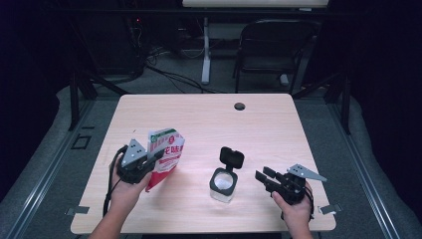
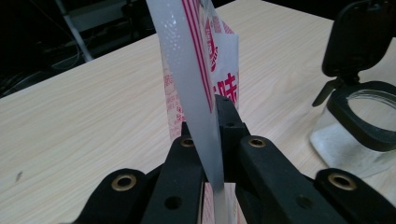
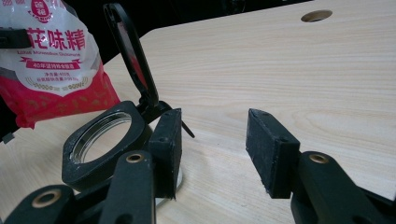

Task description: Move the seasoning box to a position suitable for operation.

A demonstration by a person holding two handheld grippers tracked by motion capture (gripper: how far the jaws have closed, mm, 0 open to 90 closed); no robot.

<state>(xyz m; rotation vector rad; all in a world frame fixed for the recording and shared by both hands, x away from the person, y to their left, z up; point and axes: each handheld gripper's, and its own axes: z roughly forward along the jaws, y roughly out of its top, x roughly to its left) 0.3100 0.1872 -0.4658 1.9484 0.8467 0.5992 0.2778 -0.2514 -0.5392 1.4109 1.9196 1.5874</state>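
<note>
The left claw was clamped on the edge of the red-and-white seasoning bag, holding it lifted over the desk left of the open-lidded jar, apparently for pouring, while the right claw waited wide and empty beside that jar.

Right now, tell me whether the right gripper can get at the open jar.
Probably yes. The right gripper sits beside the jar with jaws open and bare table between them. The flipped-up lid stands on the jar's far side, and the left gripper holds the bag well away.
</note>
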